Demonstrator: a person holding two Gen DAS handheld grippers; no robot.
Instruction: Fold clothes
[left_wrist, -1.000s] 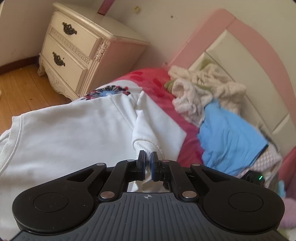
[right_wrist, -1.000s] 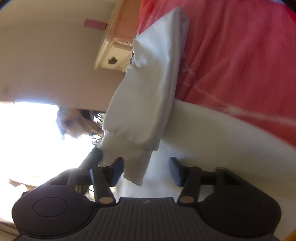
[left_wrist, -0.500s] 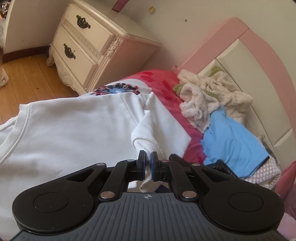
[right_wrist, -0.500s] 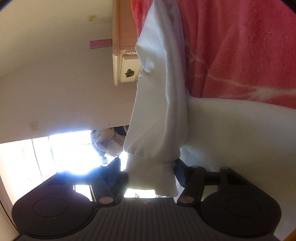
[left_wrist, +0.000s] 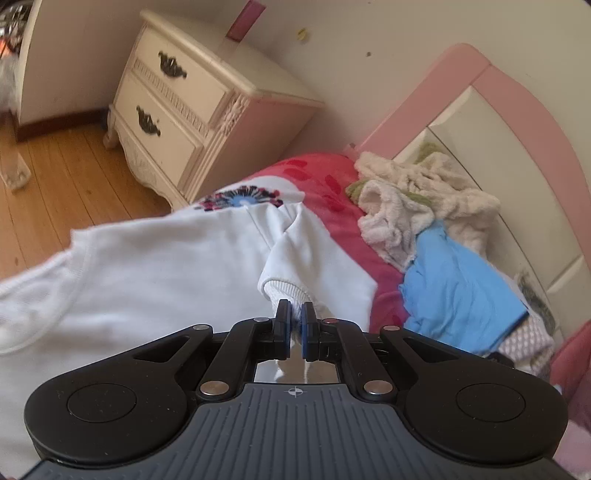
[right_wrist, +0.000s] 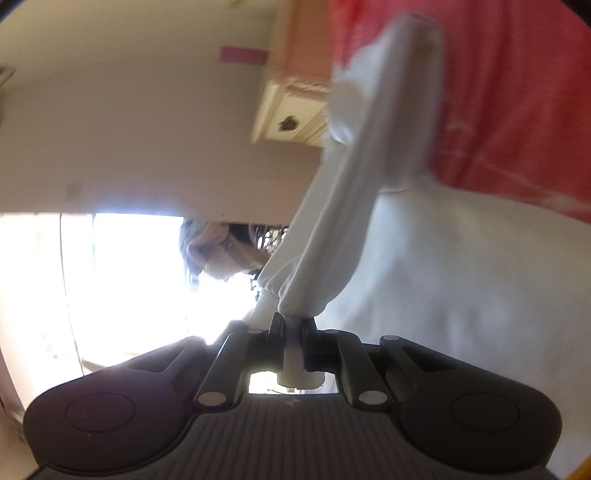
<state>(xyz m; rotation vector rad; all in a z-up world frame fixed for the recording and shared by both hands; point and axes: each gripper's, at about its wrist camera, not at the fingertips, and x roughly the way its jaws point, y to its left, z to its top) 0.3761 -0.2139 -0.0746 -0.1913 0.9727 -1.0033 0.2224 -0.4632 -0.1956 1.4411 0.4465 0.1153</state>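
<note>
Broadly, a white sweatshirt (left_wrist: 147, 280) is spread over the red bedcover (left_wrist: 332, 192), plain and smooth, one sleeve (left_wrist: 295, 258) folded inward, its ribbed cuff (left_wrist: 284, 290) pinched by the clenched left gripper (left_wrist: 294, 319), the other sleeve's cuff (right_wrist: 291, 306) clamped by the right gripper (right_wrist: 293, 330).

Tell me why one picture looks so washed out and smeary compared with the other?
Right wrist view: the window blows out to white, leaving the right gripper dark, and the white sleeve and nightstand are motion-blurred. Left wrist view: evenly lit and sharper, though the fisheye bends the headboard.
</note>
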